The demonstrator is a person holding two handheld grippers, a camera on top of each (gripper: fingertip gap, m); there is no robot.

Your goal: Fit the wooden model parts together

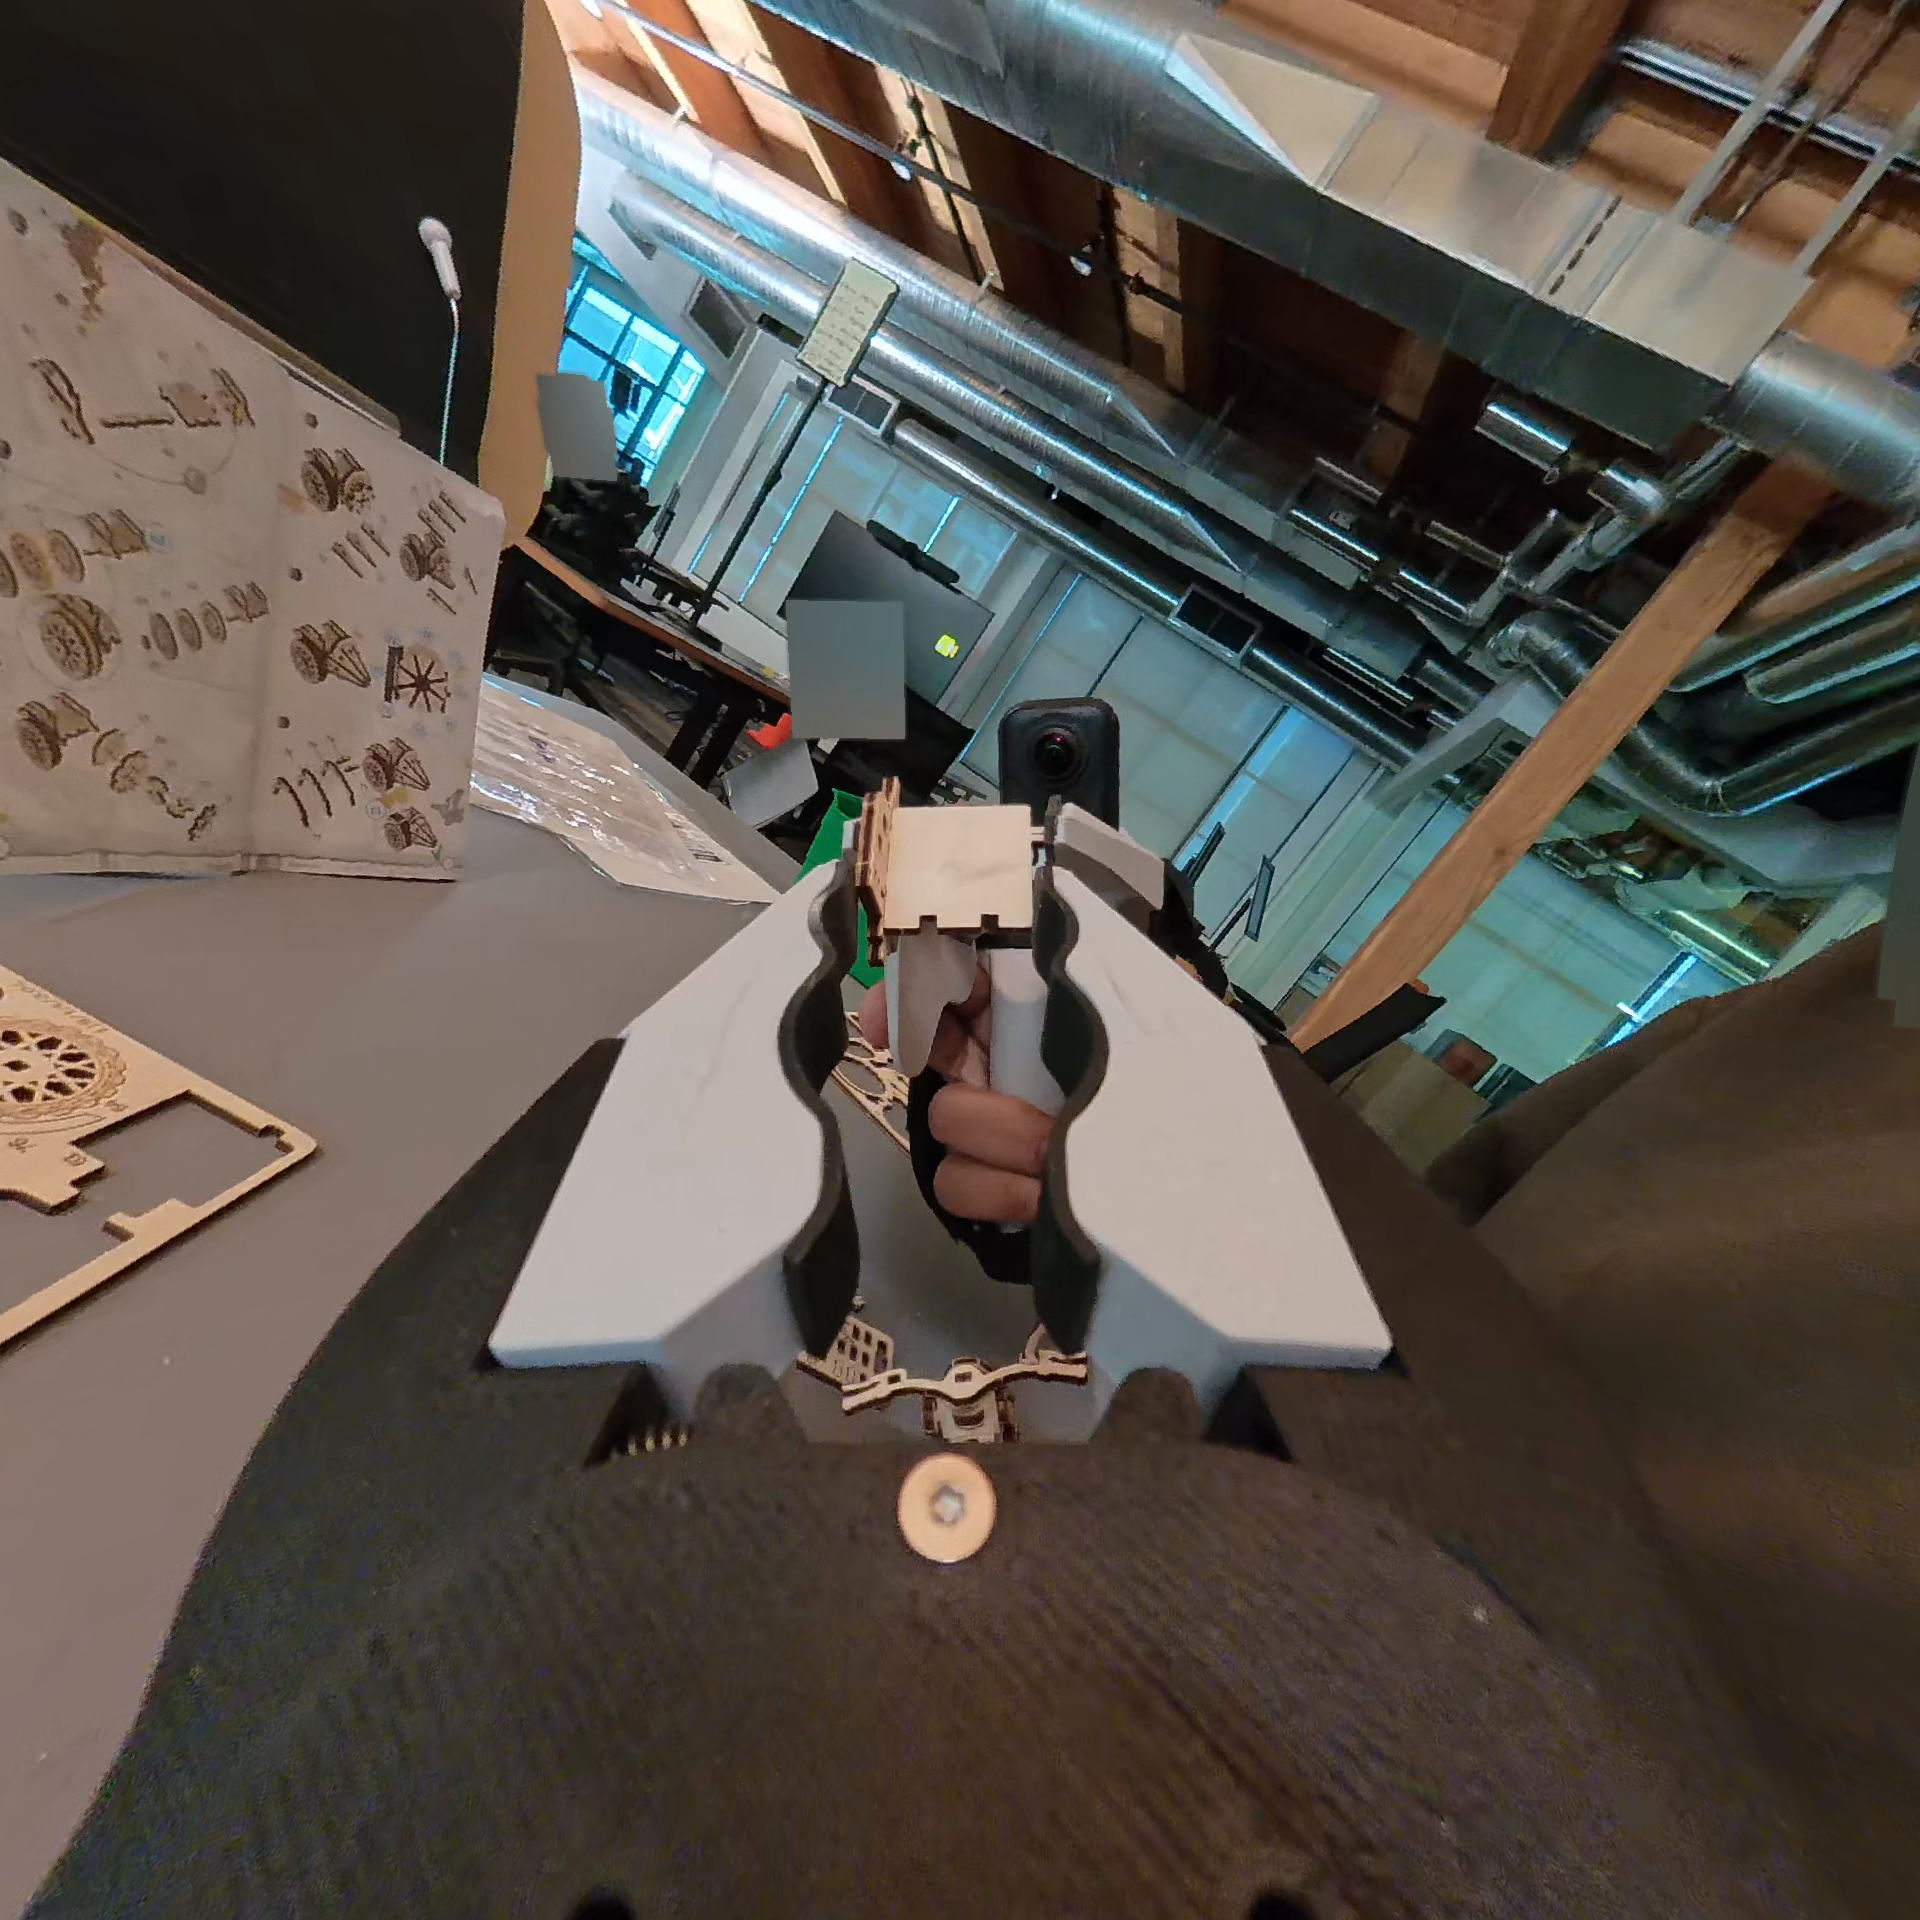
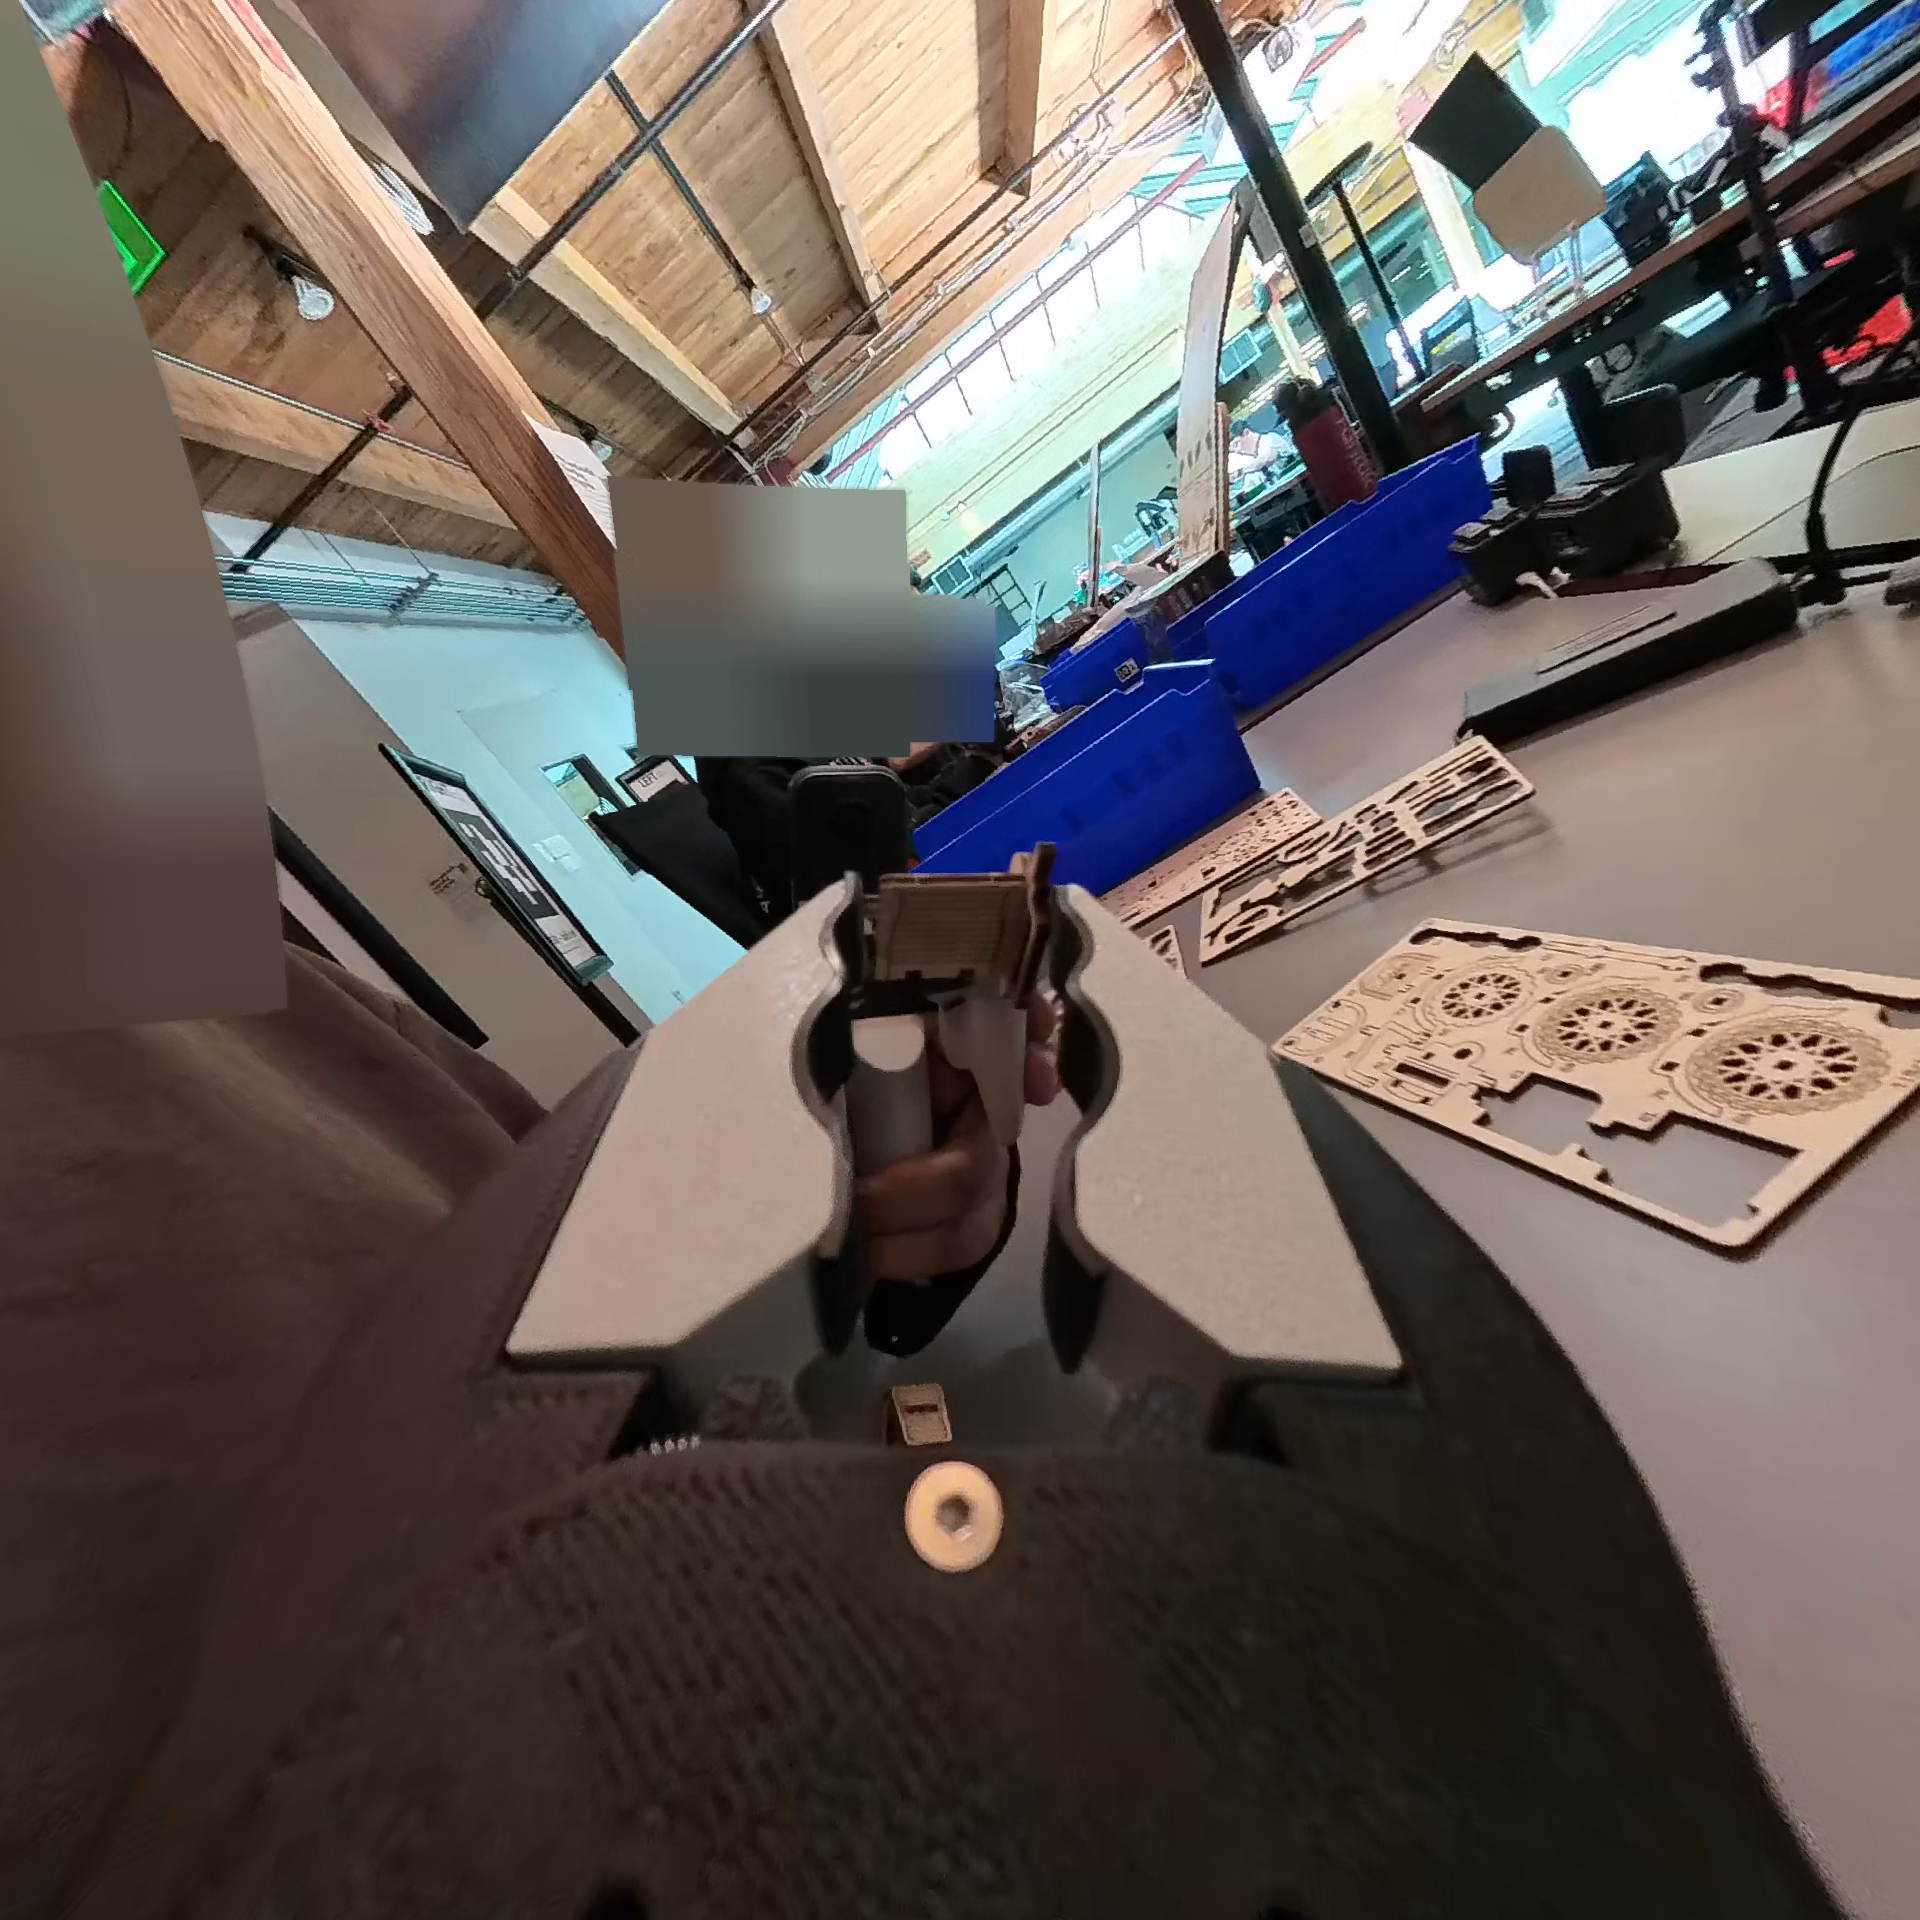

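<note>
Wooden box part (image 1: pixel 951 871) pinched from both sides, off the table (image 1: pixel 312 997); left gripper (image 1: pixel 943 883) and right gripper (image 2: pixel 951 920) both clamped on it; wheel sheet (image 2: pixel 1621 1070) flat beside.

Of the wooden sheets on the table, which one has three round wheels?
The wooden sheet lying nearest the right gripper; the two sheets beyond it show no wheels.

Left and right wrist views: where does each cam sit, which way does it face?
Left wrist view: on the left gripper, tilted up across the grey table toward ceiling ducts; its fingers clamp the wooden model part; beyond, the other gripper's camera and a hand.
Right wrist view: on the right gripper, facing the opposite way toward blue bins; a hand shows beyond.
Shared: both pinch the same wooden part; the wheel sheet appears in both.
</note>
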